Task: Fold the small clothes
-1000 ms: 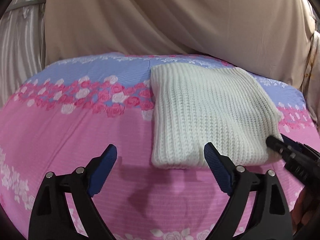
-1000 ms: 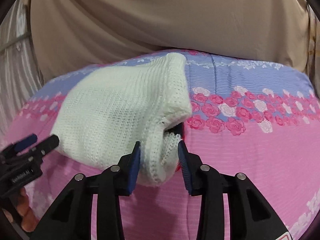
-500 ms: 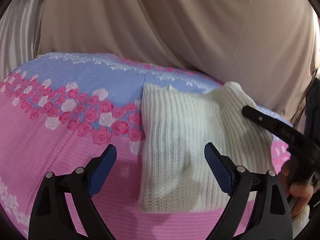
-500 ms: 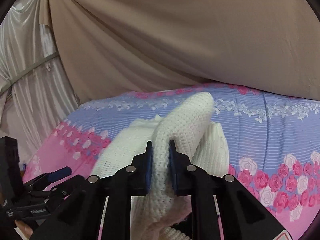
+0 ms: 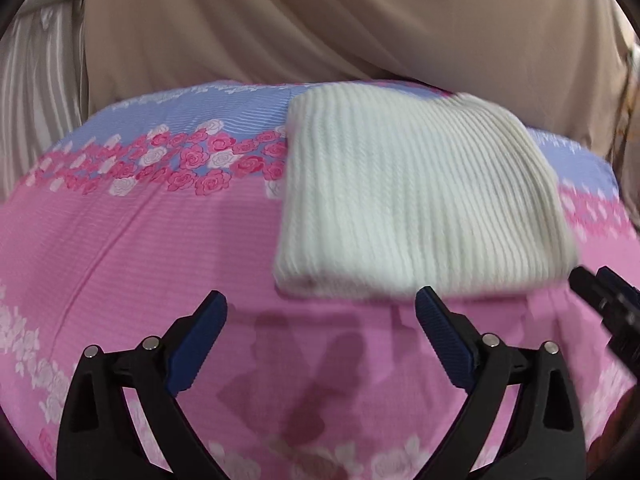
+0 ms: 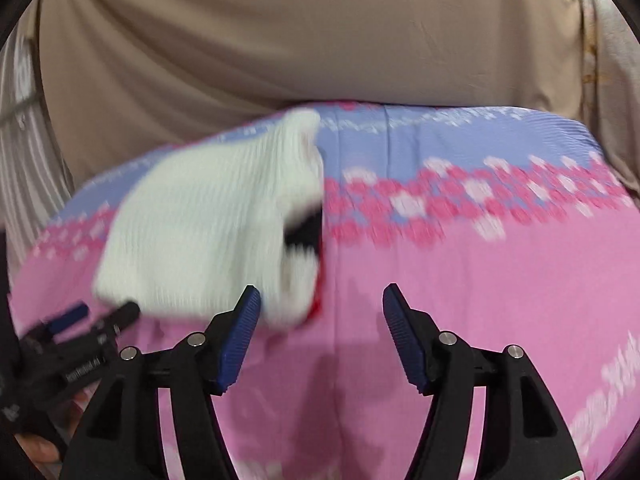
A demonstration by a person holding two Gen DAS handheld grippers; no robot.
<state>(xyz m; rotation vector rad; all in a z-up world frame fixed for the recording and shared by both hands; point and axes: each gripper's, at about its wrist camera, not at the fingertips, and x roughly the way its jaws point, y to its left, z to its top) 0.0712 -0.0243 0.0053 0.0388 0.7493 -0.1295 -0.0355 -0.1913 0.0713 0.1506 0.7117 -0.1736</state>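
— Starting on the left: how does the left gripper (image 5: 320, 316) stand?

— Its two blue-padded fingers (image 5: 202, 330) are spread wide with nothing between them. They hang over the pink part of the bedsheet (image 5: 132, 240), near its front edge, and their shadow falls on the cloth below.

— And the garment?

— The white knit garment (image 5: 408, 200) lies folded into a rough rectangle on the sheet, just beyond the left gripper and slightly to its right, its far edge reaching the blue band by the rear edge. Its near edge lies close to the gripper's right fingertip; the blur keeps me from saying whether they touch.

— Further right?

— The right gripper (image 6: 320, 308) is also released, jaws well apart and empty, over bare pink sheet. In its own view the garment (image 6: 208, 224) sits to the left of its fingers; the left pad (image 6: 240, 332) overlaps the garment's near corner, though contact is unclear through the blur.

— Behind it all?

— A beige curtain (image 6: 300, 40) hangs behind the rear edge.
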